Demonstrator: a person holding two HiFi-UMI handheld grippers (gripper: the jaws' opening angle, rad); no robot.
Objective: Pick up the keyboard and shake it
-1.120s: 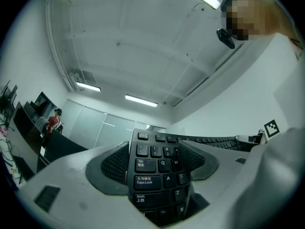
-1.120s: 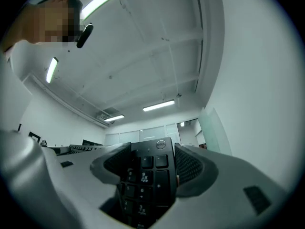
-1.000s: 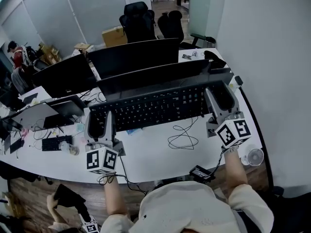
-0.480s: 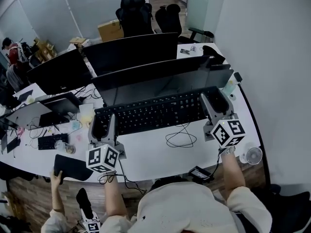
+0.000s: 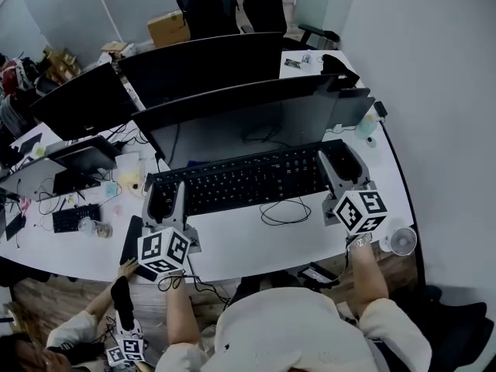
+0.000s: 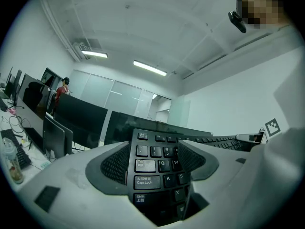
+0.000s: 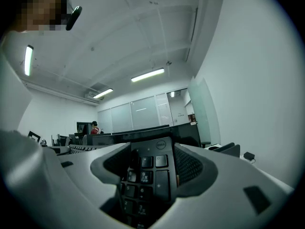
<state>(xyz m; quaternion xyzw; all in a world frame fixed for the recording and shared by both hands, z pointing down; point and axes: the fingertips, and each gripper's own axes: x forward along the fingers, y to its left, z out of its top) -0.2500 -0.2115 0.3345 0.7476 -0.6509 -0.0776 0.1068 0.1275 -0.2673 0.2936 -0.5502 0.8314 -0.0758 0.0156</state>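
You're holding the keyboard by both ends. It's a long black full-size board with pale lettering, running roughly parallel to the front edge of the bench, just ahead of the monitors.

Your left claw is clamping the left end. In the left gripper view the Tab, Caps Lock and Shift keys are sitting right between the ribbed pads. Your right claw is clamping the right end, toward the bench's right edge. There the number pad and a round logo are showing between the pads.

A thin cable is looping on the white top, between the keyboard and the front edge.

From the head view both short ends of the keyboard are disappearing inside the claws. I can't tell whether the underside is clearing the bench. Where the cable is joining the board is hidden too. The small print on the keys is mostly too fine to read.
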